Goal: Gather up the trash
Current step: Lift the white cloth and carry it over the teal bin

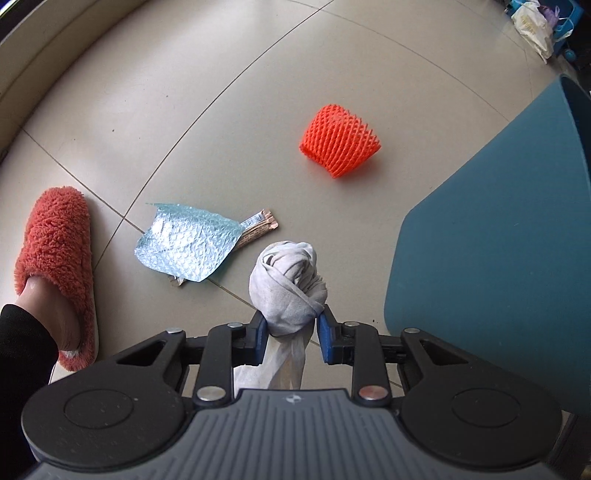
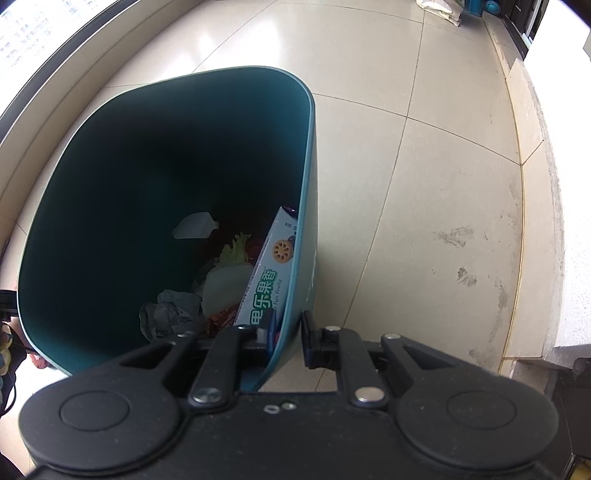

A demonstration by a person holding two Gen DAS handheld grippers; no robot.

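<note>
My left gripper (image 1: 291, 330) is shut on a knotted grey cloth wad (image 1: 288, 284) and holds it above the tiled floor, just left of the teal trash bin (image 1: 491, 236). On the floor lie an orange foam fruit net (image 1: 340, 139), a pale blue bubble-wrap piece (image 1: 188, 243) and a brown snack wrapper (image 1: 260, 227) under it. My right gripper (image 2: 286, 338) is shut on the bin's near wall (image 2: 301, 258), one finger inside and one outside. The bin holds a white snack box (image 2: 267, 273), crumpled paper and food scraps.
A foot in a fuzzy orange slipper (image 1: 57, 269) stands at the left. A low ledge (image 1: 33, 62) runs along the far left. Bags (image 1: 535, 26) lie at the far right corner. A raised step (image 2: 532, 177) runs along the right of the bin.
</note>
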